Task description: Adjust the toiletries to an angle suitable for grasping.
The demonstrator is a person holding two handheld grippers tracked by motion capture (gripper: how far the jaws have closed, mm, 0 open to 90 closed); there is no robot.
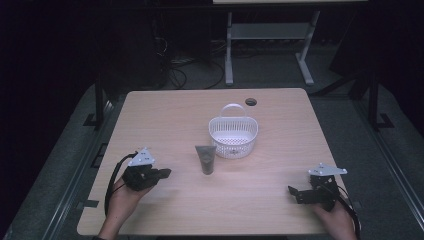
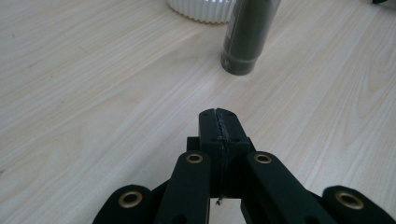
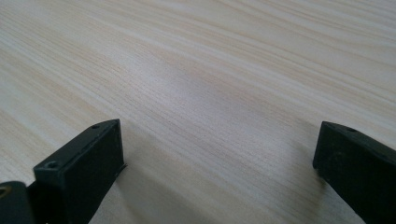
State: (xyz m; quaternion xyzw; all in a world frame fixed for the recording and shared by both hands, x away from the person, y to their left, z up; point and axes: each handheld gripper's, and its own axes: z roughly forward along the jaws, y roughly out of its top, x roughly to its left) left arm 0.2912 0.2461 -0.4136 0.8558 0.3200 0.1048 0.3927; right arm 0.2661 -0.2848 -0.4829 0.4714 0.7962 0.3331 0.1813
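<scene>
Left tongs (image 1: 162, 173): sitting fully closed on nothing, pointing toward the tube.
Right tongs (image 1: 296, 192): resting wide open, empty.
Tube (image 1: 205, 159): standing upright on the surface (image 1: 165, 115), just beside the white basket (image 1: 233, 136).
Progress: nothing grasped yet; seemingly everything remaining.

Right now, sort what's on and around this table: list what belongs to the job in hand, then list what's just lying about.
Belongs to the job:
- dark tube, standing on its cap mid-table
- white basket, just behind the tube
- left gripper, jaws shut on nothing, pointed at the tube
- right gripper, jaws open, empty

Just lying about:
- cables on the floor behind the table
- grey stand farther back
</scene>
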